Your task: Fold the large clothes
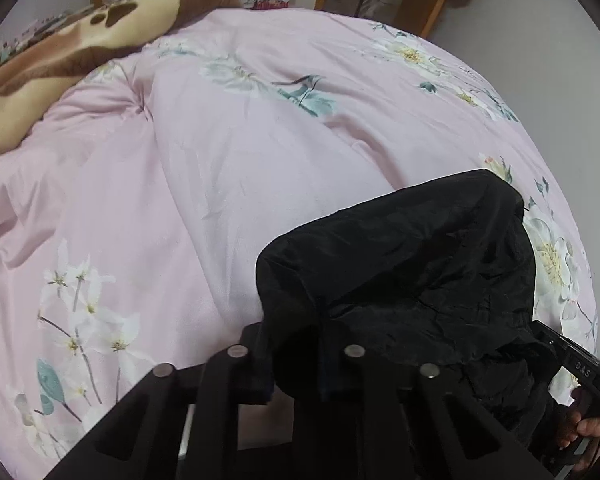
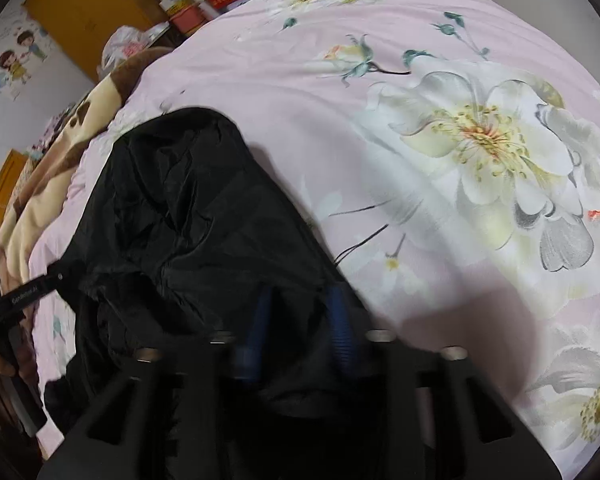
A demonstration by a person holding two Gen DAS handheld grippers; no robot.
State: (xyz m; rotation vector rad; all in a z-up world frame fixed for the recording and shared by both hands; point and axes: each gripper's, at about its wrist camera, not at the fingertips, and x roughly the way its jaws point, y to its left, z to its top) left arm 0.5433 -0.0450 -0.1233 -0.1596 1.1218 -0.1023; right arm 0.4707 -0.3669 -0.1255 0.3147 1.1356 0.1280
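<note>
My left gripper point(image 1: 296, 356) is pinched tight on the near edge of the black garment point(image 1: 412, 264), whose dark folds bury my fingertips. My right gripper point(image 2: 300, 320) is likewise clamped on it, only its blue pads point(image 2: 340, 320) showing. The garment lies bunched on the pink floral quilt point(image 1: 180, 184); its near part is cut off below.

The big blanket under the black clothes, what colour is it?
Pink quilt with white flowers, clearest in right wrist view.
</note>
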